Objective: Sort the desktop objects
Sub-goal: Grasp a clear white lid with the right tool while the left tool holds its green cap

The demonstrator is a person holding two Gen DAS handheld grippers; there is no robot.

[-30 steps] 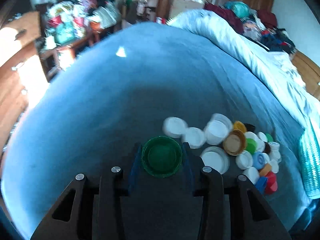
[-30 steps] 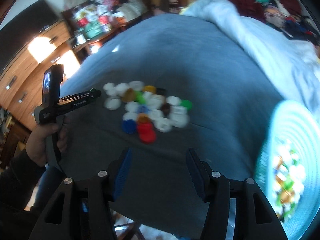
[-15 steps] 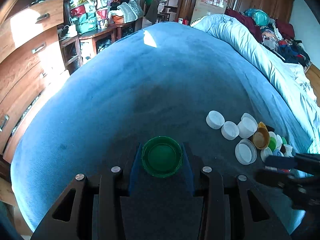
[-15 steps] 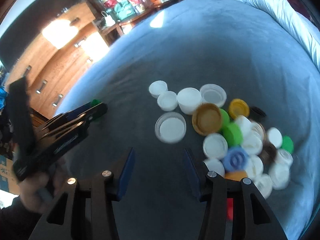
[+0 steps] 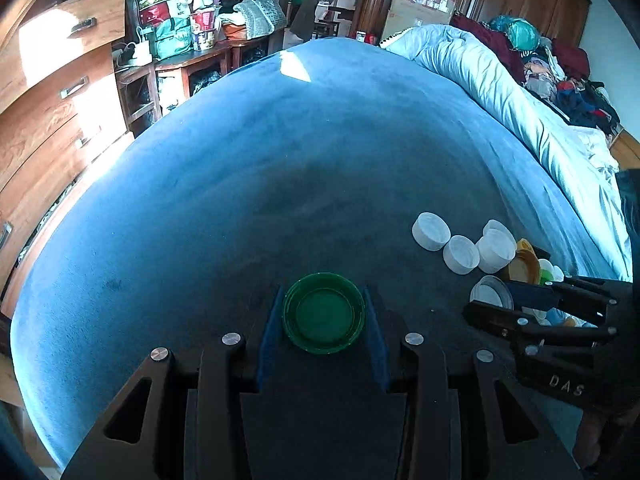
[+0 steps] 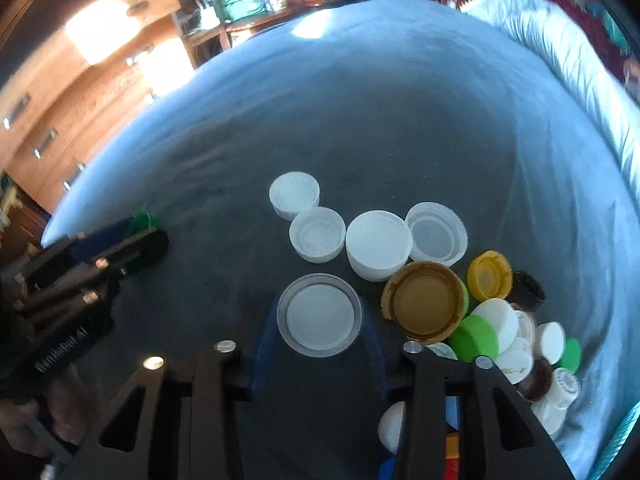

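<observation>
My left gripper (image 5: 323, 300) is shut on a round green lid (image 5: 323, 312), its blue pads pressing the rim on both sides just above the blue bedspread (image 5: 280, 160). In the right wrist view that left gripper (image 6: 140, 236) shows at the left with the green lid (image 6: 142, 218) peeking out. My right gripper (image 6: 320, 308) hangs low over a clear lid with a white centre (image 6: 320, 316). Its jaws are closing and the lid lies between the pads, a thin gap still showing. The left wrist view catches the right gripper (image 5: 494, 300) at the clear lid (image 5: 490, 292).
A heap of bottle caps (image 6: 500, 320), white, gold, yellow, green and brown, lies right of the clear lid. Three white caps (image 6: 316, 236) sit just beyond it. A teal basket rim (image 6: 618, 444) shows bottom right. Wooden drawers (image 5: 52, 92) stand left; a rolled quilt (image 5: 500, 80) lies right.
My right gripper swept left from the teal basket, dropped low over the clear lid and narrowed its jaws around it. The left gripper kept the green lid and shifted slightly left of the heap.
</observation>
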